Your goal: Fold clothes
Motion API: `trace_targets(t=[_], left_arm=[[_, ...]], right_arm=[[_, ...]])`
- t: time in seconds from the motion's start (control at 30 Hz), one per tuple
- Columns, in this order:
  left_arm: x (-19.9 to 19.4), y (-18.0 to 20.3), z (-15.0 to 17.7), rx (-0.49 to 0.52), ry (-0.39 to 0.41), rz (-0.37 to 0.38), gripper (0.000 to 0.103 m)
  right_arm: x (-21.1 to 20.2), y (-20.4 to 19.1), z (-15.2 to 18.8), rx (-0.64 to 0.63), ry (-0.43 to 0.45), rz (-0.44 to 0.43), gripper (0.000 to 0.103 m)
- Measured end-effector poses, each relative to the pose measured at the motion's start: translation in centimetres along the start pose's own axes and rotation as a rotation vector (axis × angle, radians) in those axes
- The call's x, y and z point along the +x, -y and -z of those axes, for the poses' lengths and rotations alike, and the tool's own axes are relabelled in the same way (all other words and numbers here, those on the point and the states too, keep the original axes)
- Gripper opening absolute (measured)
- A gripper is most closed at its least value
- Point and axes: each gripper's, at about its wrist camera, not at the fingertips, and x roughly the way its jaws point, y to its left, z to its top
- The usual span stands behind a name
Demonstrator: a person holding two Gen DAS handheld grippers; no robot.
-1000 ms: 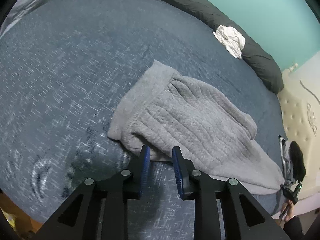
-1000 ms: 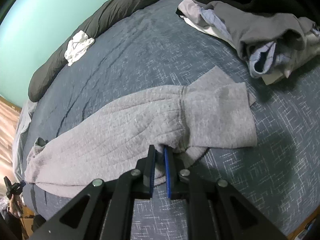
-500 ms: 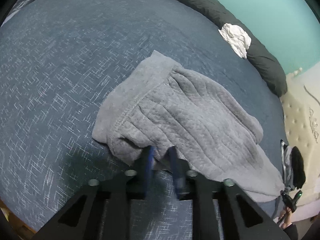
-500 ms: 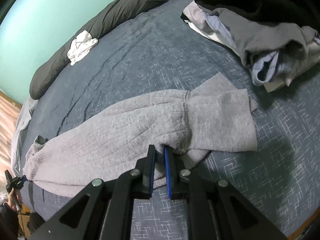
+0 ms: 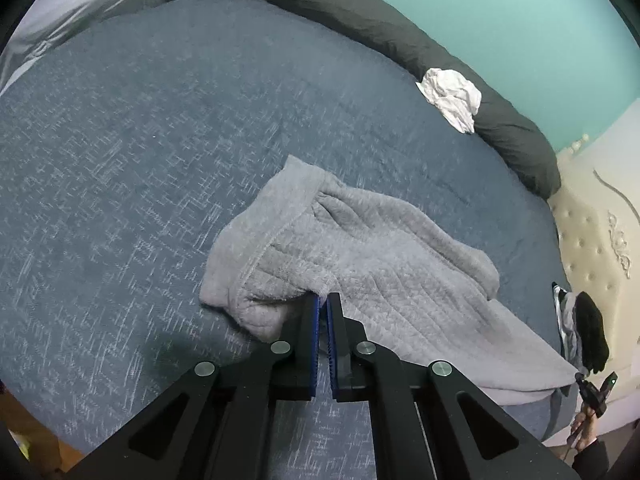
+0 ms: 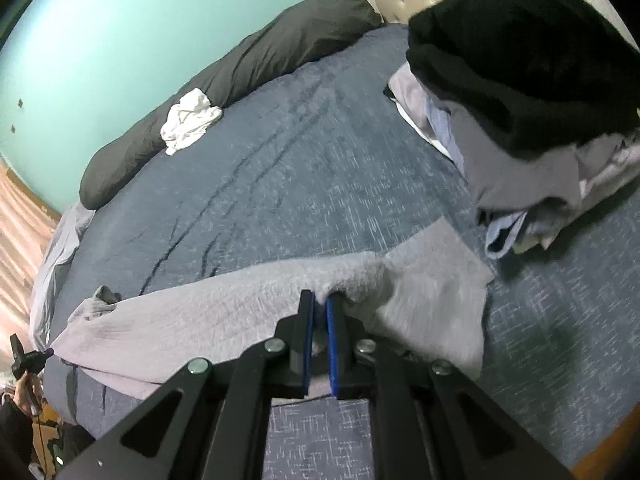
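A grey fleece garment (image 5: pixel 380 264) lies stretched across the blue bedspread (image 5: pixel 140 140), its ribbed band bunched at the near end. My left gripper (image 5: pixel 323 298) pinches a fold of its near edge; the jaws are closing, with fabric between the blue pads. In the right wrist view the same garment (image 6: pixel 224 308) runs from lower left to the flat band at the right. My right gripper (image 6: pixel 320 296) grips its near edge just left of that band, its jaws also closing on the fabric. The cloth is raised a little at both grips.
A pile of dark and pale clothes (image 6: pixel 520 120) sits at the right by the cream headboard (image 5: pixel 592 248). A white crumpled cloth (image 5: pixel 452 98) rests on the long dark bolster (image 5: pixel 400 36) along the teal wall. A hand with a small black device (image 5: pixel 592 392) is at the bed's edge.
The left jaws have closed on the garment's near edge. Both grippers have risen, pulling the gripped fabric up off the bedspread.
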Motion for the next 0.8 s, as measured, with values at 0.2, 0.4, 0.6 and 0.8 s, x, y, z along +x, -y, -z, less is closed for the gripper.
trace_targets(t=[0.2,0.4,0.6,0.8], left_arm=[[0.5,-0.7,0.9,-0.002,-0.025,-0.025,0.004],[3.4,-1.8,1.7,-0.009,-0.114,-0.085,0.004],[1.5,-1.3,0.8,0.026,-0.067,-0.117,0.007],[0.6,-1.9,-2.1,0.049,-0.019,-0.144,0.015]], right_arm=[[0.6,1.3,1.4,0.028,-0.037,0.025,0.006],[3.6,2.3,3.1,0.026,-0.136,0.080,0.006],[3.3,2.0,3.1,-0.028,-0.175,0.110,0.011],[1.2,1.1,1.4,-0.054,-0.119,0.104,0.019]])
